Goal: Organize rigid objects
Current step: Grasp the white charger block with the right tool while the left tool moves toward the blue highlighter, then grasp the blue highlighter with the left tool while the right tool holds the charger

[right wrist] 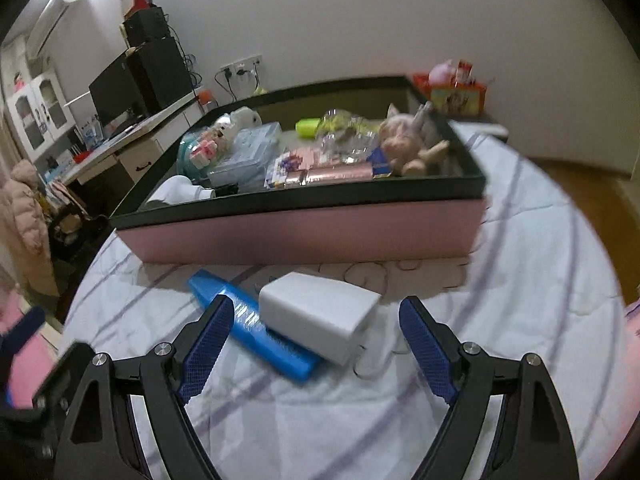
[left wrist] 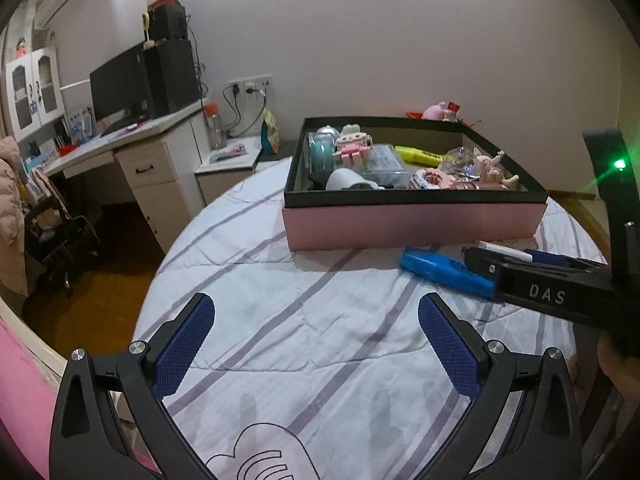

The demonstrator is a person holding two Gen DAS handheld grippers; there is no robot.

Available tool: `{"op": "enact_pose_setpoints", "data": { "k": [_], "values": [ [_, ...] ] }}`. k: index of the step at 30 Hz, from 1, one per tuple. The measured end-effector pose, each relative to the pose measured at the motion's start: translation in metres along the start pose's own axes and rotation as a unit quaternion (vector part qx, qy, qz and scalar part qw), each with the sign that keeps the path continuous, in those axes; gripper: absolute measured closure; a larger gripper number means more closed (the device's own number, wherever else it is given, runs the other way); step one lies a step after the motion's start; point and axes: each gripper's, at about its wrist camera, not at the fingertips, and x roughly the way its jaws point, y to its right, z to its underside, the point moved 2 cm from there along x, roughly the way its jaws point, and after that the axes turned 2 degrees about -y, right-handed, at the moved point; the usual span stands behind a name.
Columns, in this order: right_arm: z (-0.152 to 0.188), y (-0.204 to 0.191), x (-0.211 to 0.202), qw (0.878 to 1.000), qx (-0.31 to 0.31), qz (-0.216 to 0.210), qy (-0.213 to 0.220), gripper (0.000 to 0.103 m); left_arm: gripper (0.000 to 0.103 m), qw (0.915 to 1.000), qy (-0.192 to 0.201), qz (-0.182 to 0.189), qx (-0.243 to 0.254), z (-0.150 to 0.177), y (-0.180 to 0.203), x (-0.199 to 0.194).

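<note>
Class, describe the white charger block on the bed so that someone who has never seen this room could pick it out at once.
Find the big pink box with the black rim on the striped bedcover. On the cover in front of it, outside the box, lies a white charger block, leaning on a blue marker. It is the only white, boxy thing there; its neighbour is long and blue.

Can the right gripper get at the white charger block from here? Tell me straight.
Probably yes. The right gripper is open, and the white charger block lies on the bedspread just ahead between its fingers. Only the blue marker lies against it, on the left.
</note>
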Motion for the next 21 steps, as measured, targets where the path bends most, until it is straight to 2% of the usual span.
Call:
{"op": "enact_pose_setpoints", "data": {
  "k": [1, 3, 6, 8, 10, 12, 16, 21],
  "values": [
    [0.0, 0.0, 0.002, 1.0, 0.002, -0.007, -0.003, 0.018, 0.0, 1.0, -0.002, 0.0, 0.001, -0.001, 0.001, 0.001],
    [-0.001, 0.002, 0.005, 1.0, 0.005, -0.02, -0.007, 0.038, 0.0, 1.0, -0.005, 0.002, 0.005, -0.002, 0.004, 0.003],
    [0.002, 0.009, 0.003, 0.999, 0.004, -0.03, -0.011, 0.039, 0.0, 0.9998, -0.008, 0.015, 0.007, -0.006, 0.013, 0.004],
    [0.004, 0.011, -0.003, 1.0, -0.003, -0.021, -0.008, 0.039, 0.0, 0.9995, -0.014, 0.029, 0.007, -0.008, 0.023, 0.006],
    [0.005, 0.018, -0.013, 1.0, -0.006, 0.005, 0.008, 0.039, 0.0, 0.9987, -0.022, 0.046, 0.011, -0.011, 0.037, 0.011],
    [0.008, 0.032, -0.022, 0.998, -0.012, 0.051, 0.021, 0.038, 0.0, 0.9979, -0.035, 0.052, 0.015, -0.013, 0.051, 0.017],
    [0.01, 0.062, -0.036, 0.997, 0.01, 0.069, 0.028, 0.038, 0.0, 0.996, -0.061, 0.057, 0.032, -0.017, 0.085, 0.031],
    [0.014, 0.09, -0.044, 0.997, 0.027, 0.063, 0.025, 0.038, 0.0, 0.9938, -0.09, 0.061, 0.024, -0.021, 0.114, 0.053]
  ]
}}
